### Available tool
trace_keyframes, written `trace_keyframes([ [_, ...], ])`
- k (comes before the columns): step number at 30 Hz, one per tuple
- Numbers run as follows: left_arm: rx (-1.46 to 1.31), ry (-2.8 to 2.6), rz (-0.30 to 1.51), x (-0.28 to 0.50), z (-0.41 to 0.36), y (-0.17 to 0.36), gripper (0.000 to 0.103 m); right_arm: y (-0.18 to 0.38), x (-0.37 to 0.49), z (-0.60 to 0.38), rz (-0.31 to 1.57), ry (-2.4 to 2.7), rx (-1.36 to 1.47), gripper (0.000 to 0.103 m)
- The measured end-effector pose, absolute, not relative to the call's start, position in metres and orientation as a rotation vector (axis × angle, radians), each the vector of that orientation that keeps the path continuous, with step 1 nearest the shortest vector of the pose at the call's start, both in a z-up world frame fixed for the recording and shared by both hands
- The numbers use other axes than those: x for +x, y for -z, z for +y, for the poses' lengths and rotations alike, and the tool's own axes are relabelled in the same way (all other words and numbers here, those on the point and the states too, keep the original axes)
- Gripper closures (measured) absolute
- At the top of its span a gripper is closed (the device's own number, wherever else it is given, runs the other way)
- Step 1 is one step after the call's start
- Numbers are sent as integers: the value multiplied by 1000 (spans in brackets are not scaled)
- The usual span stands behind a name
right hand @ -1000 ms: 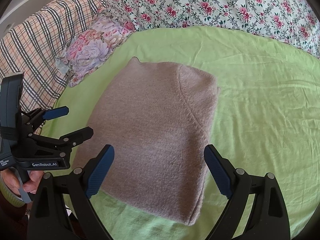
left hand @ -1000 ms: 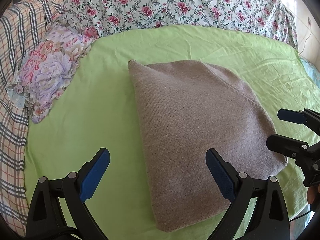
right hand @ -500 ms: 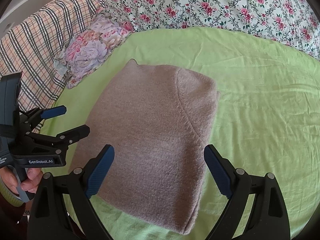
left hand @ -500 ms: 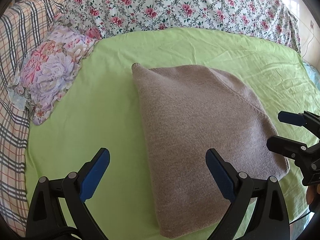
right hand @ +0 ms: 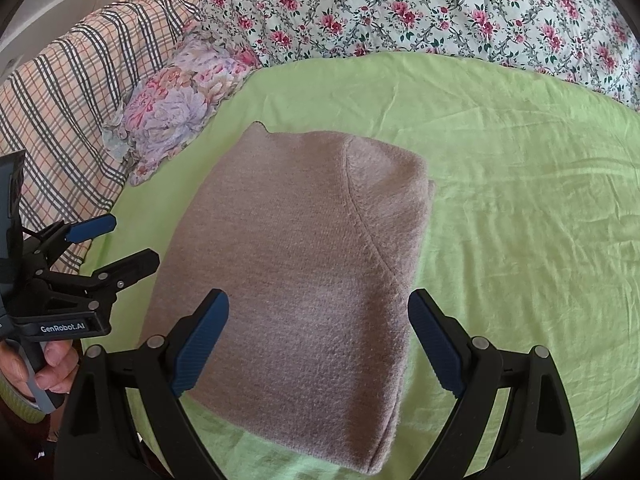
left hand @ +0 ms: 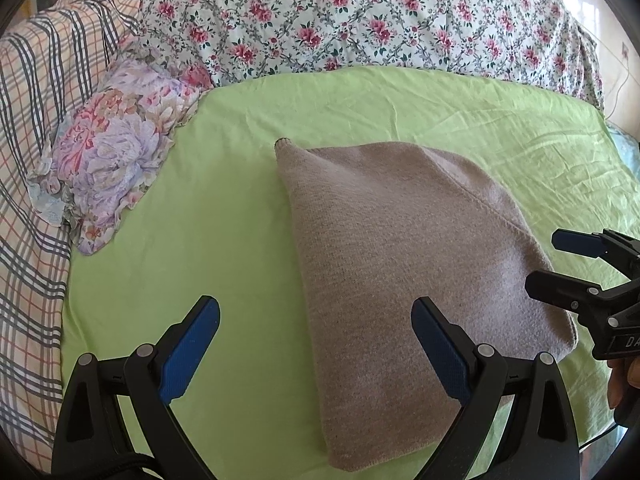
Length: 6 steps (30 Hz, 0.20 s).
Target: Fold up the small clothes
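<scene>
Knit garment (left hand: pixel 404 256), taupe-brown, fine ribbed weave, folded into a compact, roughly rectangular bundle; lies flat on a light green sheet (left hand: pixel 224 208), near the middle of the bed. One small corner of the bundle points toward the far pillows; a raised seam runs diagonally across the top layer, seen plainly from the right wrist view (right hand: pixel 296 264). Left gripper (left hand: pixel 316 344): black frame, blue pads, jaws spread wide and empty, held above the near edge of the garment, its right finger over the knit and its left finger over bare sheet. Right gripper (right hand: pixel 318 340): same make, jaws likewise wide apart and holding nothing, poised over the near half of the bundle, both fingers above the cloth; whether either tool touches the fabric cannot be told. From the right wrist view the left gripper appears at the left edge, gripped by a hand (right hand: pixel 48 364) on its handle, beside the left border of the garment. From the left wrist view the right gripper appears at the right edge, next to the bundle's right side. Surroundings: a lilac and pink flowered pillow (left hand: pixel 116 148) at the sheet's far left corner; a plaid cover (left hand: pixel 28 120) along the left; a white quilt with red roses (left hand: pixel 360 16) across the far side of the bed.
</scene>
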<state>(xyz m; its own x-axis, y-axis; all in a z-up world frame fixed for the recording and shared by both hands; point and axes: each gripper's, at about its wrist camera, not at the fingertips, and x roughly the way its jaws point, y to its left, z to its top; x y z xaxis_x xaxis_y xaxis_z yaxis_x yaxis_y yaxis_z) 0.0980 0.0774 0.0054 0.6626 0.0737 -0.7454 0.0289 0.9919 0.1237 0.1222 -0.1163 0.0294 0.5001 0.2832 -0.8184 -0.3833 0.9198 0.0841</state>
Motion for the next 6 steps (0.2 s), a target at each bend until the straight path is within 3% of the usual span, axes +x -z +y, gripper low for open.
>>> trace_keyframes([
  [6,122,-25,862,99,77,-1,6,-26,123,-115,975,-400,-111,12],
])
